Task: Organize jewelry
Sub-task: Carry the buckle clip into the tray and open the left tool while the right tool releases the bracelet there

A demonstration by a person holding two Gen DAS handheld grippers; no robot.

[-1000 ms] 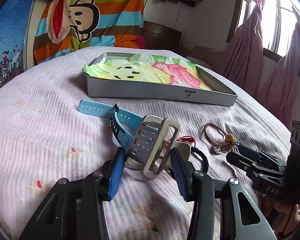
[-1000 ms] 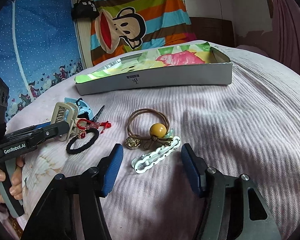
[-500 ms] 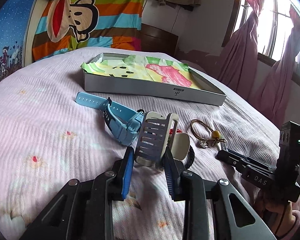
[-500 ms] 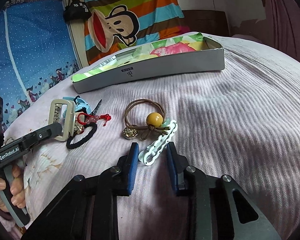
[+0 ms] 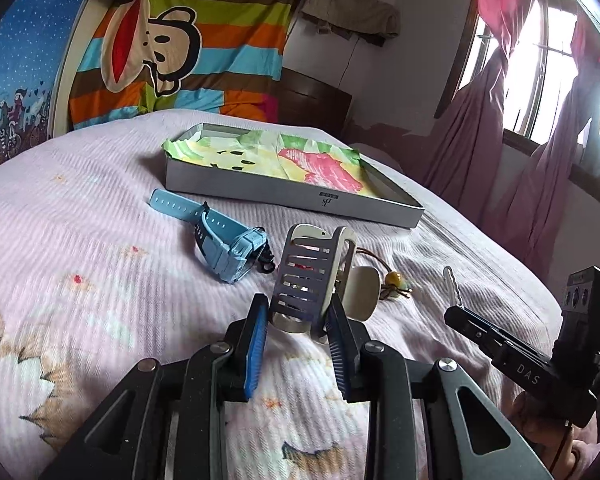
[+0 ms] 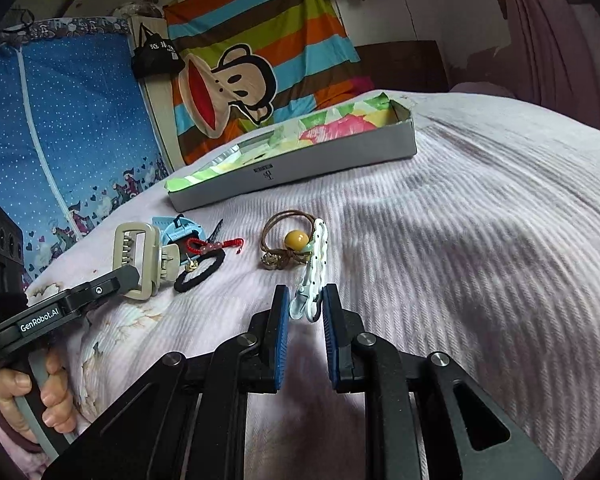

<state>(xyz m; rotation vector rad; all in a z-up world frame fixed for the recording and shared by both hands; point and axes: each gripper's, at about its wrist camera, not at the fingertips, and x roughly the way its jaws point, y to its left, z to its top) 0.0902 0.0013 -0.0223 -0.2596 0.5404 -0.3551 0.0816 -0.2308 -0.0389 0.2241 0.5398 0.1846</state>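
My left gripper [image 5: 296, 316] is shut on a beige claw hair clip [image 5: 314, 272], which stands upright off the pink bedspread. In the right wrist view the same claw clip [image 6: 138, 256] sits at the tip of the left gripper [image 6: 126, 276]. The jaws of my right gripper [image 6: 306, 308] are closing, and their pads press a white dotted hair clip [image 6: 316, 264] that tilts up from the bed. That white clip [image 5: 450, 284] pokes up from the right gripper [image 5: 456, 314] in the left wrist view. A grey shallow box [image 5: 292, 196] lined with bright paper lies farther back.
A blue watch [image 5: 224, 248] lies left of the claw clip. A brown hair tie with a yellow bead [image 6: 294, 238], a black hair tie [image 6: 200, 274] and a red bead bracelet [image 6: 214, 245] lie between the grippers. A person's hand [image 6: 32, 400] holds the left gripper's handle.
Both grippers narrowed from wide open onto their clips. The claw clip and the white clip now stand up off the bedspread instead of lying flat, and both views have shifted.
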